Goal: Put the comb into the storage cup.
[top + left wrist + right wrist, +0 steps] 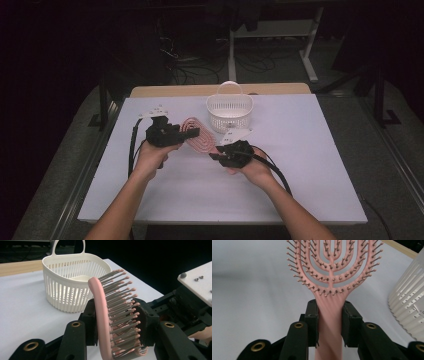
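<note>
Pink hairbrush [194, 135] held up above the white worktop [300, 165] btwn both claws, just in front of the white slotted basket [229, 112]. Left claw [117, 322] clamped on brush head, back vs one jaw, bristles vs the other. Right claw [329, 320] clamped on handle just below head.
</note>
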`<state>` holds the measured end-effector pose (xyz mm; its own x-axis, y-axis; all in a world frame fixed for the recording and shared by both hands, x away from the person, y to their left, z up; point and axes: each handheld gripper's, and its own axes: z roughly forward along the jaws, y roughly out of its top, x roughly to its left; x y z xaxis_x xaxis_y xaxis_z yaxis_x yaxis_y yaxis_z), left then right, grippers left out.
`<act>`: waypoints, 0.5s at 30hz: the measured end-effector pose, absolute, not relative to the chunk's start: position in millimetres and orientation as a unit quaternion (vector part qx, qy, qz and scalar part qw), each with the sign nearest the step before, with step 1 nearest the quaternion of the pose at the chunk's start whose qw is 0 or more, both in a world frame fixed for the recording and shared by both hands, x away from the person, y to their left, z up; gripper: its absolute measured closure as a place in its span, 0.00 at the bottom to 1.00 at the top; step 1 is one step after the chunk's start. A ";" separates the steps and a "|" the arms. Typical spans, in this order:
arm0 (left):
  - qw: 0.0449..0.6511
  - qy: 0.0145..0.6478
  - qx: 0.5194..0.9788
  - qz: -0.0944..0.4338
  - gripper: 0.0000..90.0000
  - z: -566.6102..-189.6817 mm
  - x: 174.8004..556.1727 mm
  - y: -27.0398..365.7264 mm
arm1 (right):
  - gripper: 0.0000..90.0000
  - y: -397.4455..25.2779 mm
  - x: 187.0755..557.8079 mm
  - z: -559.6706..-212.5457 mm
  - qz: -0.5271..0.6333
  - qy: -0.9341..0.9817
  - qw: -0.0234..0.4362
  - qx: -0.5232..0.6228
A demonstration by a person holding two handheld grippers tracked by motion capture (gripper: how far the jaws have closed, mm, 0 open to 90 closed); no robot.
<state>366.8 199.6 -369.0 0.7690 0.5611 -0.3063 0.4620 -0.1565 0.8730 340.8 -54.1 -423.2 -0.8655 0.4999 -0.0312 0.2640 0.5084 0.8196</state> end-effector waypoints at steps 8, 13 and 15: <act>0.563 0.330 0.756 0.050 0.70 -364.6 363.9 197.0 | 0.77 -50.2 340.0 -423.6 0.445 0.856 0.131 0.227; 0.571 0.327 0.751 0.052 0.72 -362.6 362.9 196.5 | 0.77 -46.4 340.3 -424.6 0.447 0.854 0.129 0.233; 0.574 0.324 0.750 0.054 0.72 -361.4 362.6 196.9 | 0.77 -45.6 340.7 -424.4 0.450 0.852 0.127 0.236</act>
<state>362.6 196.9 -361.4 0.7846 0.5475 -0.2909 0.4238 -0.1312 0.8962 340.7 -45.6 -424.4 -0.8567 0.5158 -0.0037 0.2874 0.4833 0.8269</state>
